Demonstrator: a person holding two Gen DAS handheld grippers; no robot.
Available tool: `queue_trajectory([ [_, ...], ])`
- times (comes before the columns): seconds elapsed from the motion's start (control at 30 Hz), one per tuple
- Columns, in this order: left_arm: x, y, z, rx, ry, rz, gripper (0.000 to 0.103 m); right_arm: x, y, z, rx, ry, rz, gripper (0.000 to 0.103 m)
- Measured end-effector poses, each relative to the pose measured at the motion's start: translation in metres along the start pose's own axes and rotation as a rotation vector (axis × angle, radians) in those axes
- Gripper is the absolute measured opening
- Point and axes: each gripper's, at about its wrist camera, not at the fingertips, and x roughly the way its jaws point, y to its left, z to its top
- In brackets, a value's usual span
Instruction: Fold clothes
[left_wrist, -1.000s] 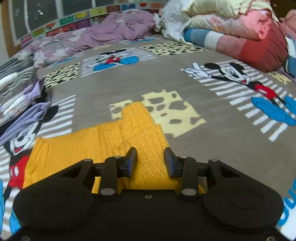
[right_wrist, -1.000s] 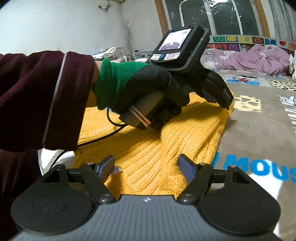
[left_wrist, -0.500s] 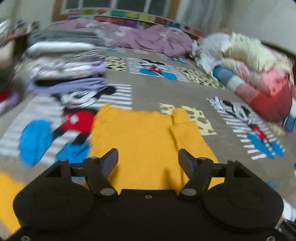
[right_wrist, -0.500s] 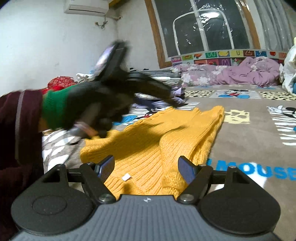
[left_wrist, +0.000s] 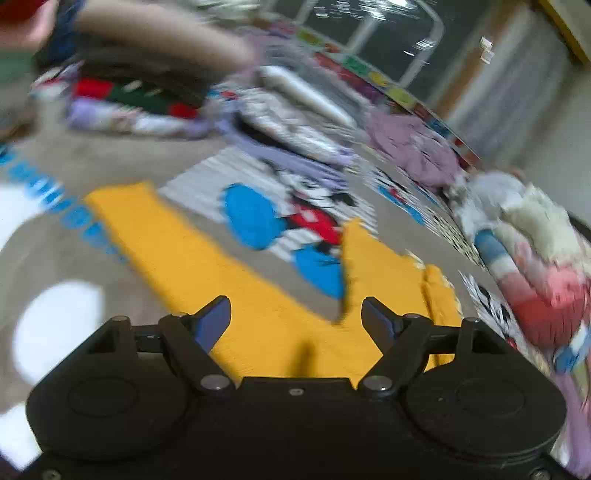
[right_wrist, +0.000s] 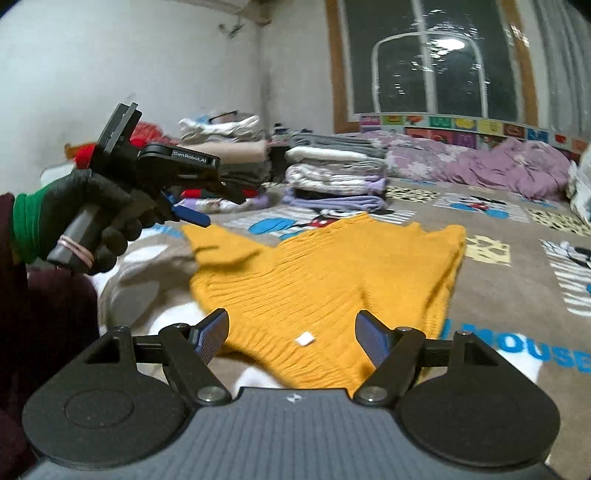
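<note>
A yellow knit sweater (right_wrist: 325, 269) lies flat on the Mickey Mouse bedspread (right_wrist: 509, 291), its right sleeve folded in and its left sleeve stretched out to the left (left_wrist: 166, 240). My right gripper (right_wrist: 291, 334) is open and empty, low over the sweater's near edge by a small white label (right_wrist: 305, 338). My left gripper (left_wrist: 295, 319) is open and empty above the sweater's left part; the view is motion-blurred. In the right wrist view the left gripper (right_wrist: 207, 206) is held in a gloved hand above the left sleeve's end.
Stacks of folded clothes (right_wrist: 332, 173) stand at the back left of the bed. Crumpled purple bedding (right_wrist: 498, 166) lies along the window wall. Rolled quilts and pillows (left_wrist: 535, 266) pile at the right in the left wrist view.
My left gripper opened, let go of the folded right sleeve, and swung left across the sweater to above the left sleeve. The right gripper stayed open near the sweater's near edge.
</note>
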Motion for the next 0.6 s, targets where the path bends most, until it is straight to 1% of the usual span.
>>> queue_trajectory([
  [0.17, -0.003, 0.030, 0.002, -0.102, 0.007, 0.025, 0.078, 0.001, 0.010, 0.003, 0.001, 0.006, 0.016, 0.075],
  [0.3, -0.005, 0.054, 0.004, -0.184, 0.013, 0.045, 0.078, 0.002, 0.003, 0.006, 0.079, -0.013, 0.028, 0.076],
  [0.5, 0.000, 0.072, 0.006, -0.284, 0.003, 0.027, 0.078, 0.009, -0.017, 0.006, 0.207, -0.036, 0.007, 0.076],
  [0.6, 0.004, 0.079, 0.009, -0.333, -0.009, 0.018, 0.077, 0.013, -0.025, 0.004, 0.250, -0.045, -0.006, 0.076],
])
